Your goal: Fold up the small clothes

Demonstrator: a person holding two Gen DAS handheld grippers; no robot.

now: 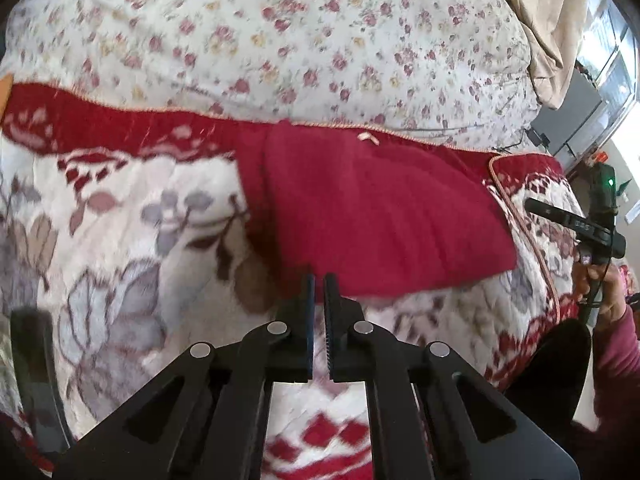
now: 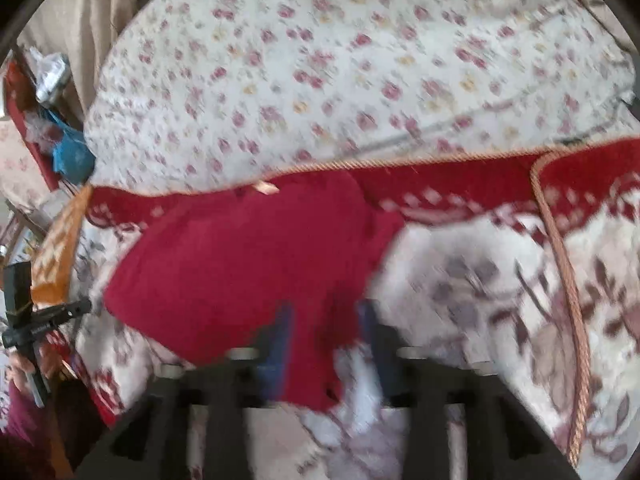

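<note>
A small dark red garment (image 1: 372,216) with a tiny pink bow at its waistband lies on a red and white floral blanket (image 1: 132,208). My left gripper (image 1: 319,280) is shut and empty, its tips just at the garment's near edge. In the right wrist view the same garment (image 2: 248,264) fills the middle, blurred. My right gripper (image 2: 326,312) is open, with the garment's near corner lying between its fingers. The right gripper also shows at the right edge of the left wrist view (image 1: 576,224).
A white sheet with small pink flowers (image 1: 280,32) covers the bed beyond the blanket. A braided cord edge (image 2: 560,272) runs down the blanket at right. Clutter and blue items (image 2: 68,152) sit off the bed's far left.
</note>
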